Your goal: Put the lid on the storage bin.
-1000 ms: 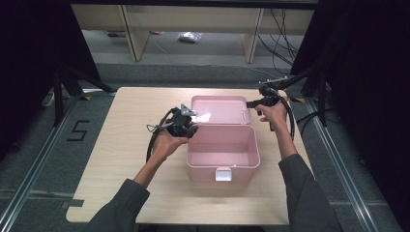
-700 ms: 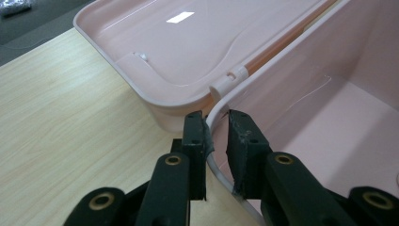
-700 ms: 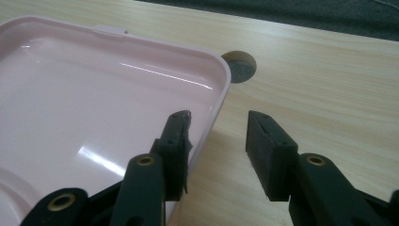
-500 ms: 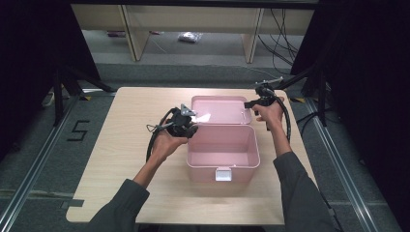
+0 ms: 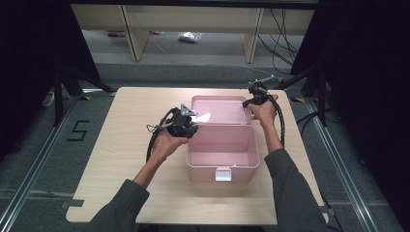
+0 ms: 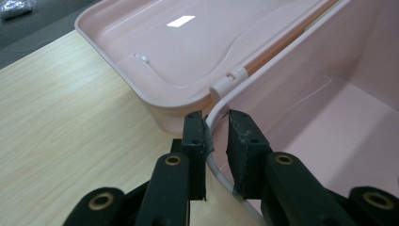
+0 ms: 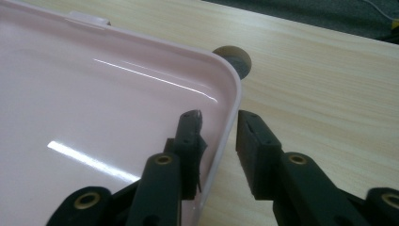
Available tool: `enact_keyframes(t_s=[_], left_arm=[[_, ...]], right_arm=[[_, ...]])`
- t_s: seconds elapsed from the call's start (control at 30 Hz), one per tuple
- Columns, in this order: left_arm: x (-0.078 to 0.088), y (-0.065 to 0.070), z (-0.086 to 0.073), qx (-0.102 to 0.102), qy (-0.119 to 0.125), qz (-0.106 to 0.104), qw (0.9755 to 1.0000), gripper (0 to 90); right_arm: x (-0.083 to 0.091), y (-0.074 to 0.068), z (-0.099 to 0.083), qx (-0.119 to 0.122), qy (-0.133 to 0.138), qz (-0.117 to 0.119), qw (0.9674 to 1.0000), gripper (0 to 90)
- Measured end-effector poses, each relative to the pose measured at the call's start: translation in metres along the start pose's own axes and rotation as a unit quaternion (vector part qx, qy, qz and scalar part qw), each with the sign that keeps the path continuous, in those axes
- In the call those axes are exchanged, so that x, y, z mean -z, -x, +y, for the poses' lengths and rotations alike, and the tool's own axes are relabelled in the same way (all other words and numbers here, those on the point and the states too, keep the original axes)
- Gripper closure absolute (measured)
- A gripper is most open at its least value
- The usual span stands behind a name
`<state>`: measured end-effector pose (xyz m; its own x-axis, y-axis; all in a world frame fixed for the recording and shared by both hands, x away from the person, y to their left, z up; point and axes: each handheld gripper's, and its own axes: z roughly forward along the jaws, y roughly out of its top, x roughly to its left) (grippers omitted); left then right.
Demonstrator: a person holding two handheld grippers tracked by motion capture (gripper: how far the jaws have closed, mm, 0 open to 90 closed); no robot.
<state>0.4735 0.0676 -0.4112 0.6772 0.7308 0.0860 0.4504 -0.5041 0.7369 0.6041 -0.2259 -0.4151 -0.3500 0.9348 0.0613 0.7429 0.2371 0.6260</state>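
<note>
The left gripper (image 6: 216,141) clamps the rear corner rim of the pink plastic box (image 5: 222,152). The right gripper (image 7: 219,141) has been closing astride the edge of the opened lid (image 7: 94,108), apparently not yet pinching. Light, stiff and slick; grip the rims. The lid's long axis lies crosswise, 1 hinge line behind the box.

We see the box (image 5: 222,154) mid-table (image 5: 121,145), lid (image 5: 220,110) flat behind it. Left gripper (image 5: 191,126) at its left back corner, right gripper (image 5: 252,102) at the lid's right edge.
</note>
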Motion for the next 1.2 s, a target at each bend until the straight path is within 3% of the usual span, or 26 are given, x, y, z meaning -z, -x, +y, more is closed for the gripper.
enact_keyframes(t_s=[0.37, 0.4, 0.5, 0.53, 0.63, 0.67, 0.7, 0.77, 0.83, 0.9, 1.07, 1.17, 1.2], left_arm=[[0.0, 0.001, 0.0, 0.0, 0.0, 0.004, 1.0, 76.7], [0.0, 0.002, 0.0, 0.001, 0.0, 0.004, 1.0, 76.7], [0.0, 0.002, 0.0, 0.003, 0.001, 0.004, 1.0, 76.7], [0.0, 0.002, 0.0, 0.002, 0.002, 0.005, 1.0, 76.7], [0.0, 0.003, 0.0, 0.002, 0.004, 0.006, 1.0, 76.7], [-0.001, 0.003, 0.0, 0.01, 0.004, 0.016, 0.9998, 76.7], [-0.001, 0.004, 0.0, 0.008, 0.005, 0.011, 0.9999, 76.7], [-0.001, 0.004, 0.0, 0.008, 0.002, 0.006, 0.9999, 76.6], [-0.001, 0.004, 0.001, 0.004, 0.003, 0.009, 0.9999, 76.6], [-0.001, 0.004, 0.001, 0.005, 0.004, 0.01, 0.9999, 76.6], [-0.001, 0.004, 0.0, 0.003, 0.006, 0.009, 0.9999, 76.5], [-0.001, 0.004, 0.0, 0.002, 0.006, 0.009, 0.9999, 76.6], [-0.001, 0.004, 0.0, 0.003, 0.005, 0.01, 0.9999, 76.6]], right_arm=[[0.008, -0.012, 0.004, 0.001, 0.02, -0.051, 0.9985, 80.1], [0.008, -0.012, 0.004, -0.001, 0.024, -0.042, 0.9988, 80.3], [0.013, -0.014, 0.005, 0.005, 0.026, -0.053, 0.9982, 80.7], [0.016, -0.015, 0.005, -0.007, 0.027, -0.05, 0.9984, 80.8], [0.022, -0.013, 0.005, 0.004, 0.04, -0.045, 0.9982, 80.9], [0.025, -0.015, 0.005, -0.01, 0.041, -0.048, 0.998, 81.2], [0.027, -0.012, 0.006, 0.009, 0.045, -0.048, 0.9978, 81.4], [0.032, -0.012, 0.007, 0.015, 0.05, -0.055, 0.9971, 81.7], [0.037, -0.016, 0.008, 0.004, 0.052, -0.053, 0.9972, 81.9], [0.042, -0.015, 0.009, 0.019, 0.063, -0.054, 0.9964, 82.0], [0.056, -0.017, 0.009, 0.019, 0.083, -0.05, 0.9951, 82.4], [0.065, -0.017, 0.008, 0.033, 0.097, -0.052, 0.9934, 82.7], [0.068, -0.019, 0.008, 0.022, 0.098, -0.05, 0.9937, 82.8]])
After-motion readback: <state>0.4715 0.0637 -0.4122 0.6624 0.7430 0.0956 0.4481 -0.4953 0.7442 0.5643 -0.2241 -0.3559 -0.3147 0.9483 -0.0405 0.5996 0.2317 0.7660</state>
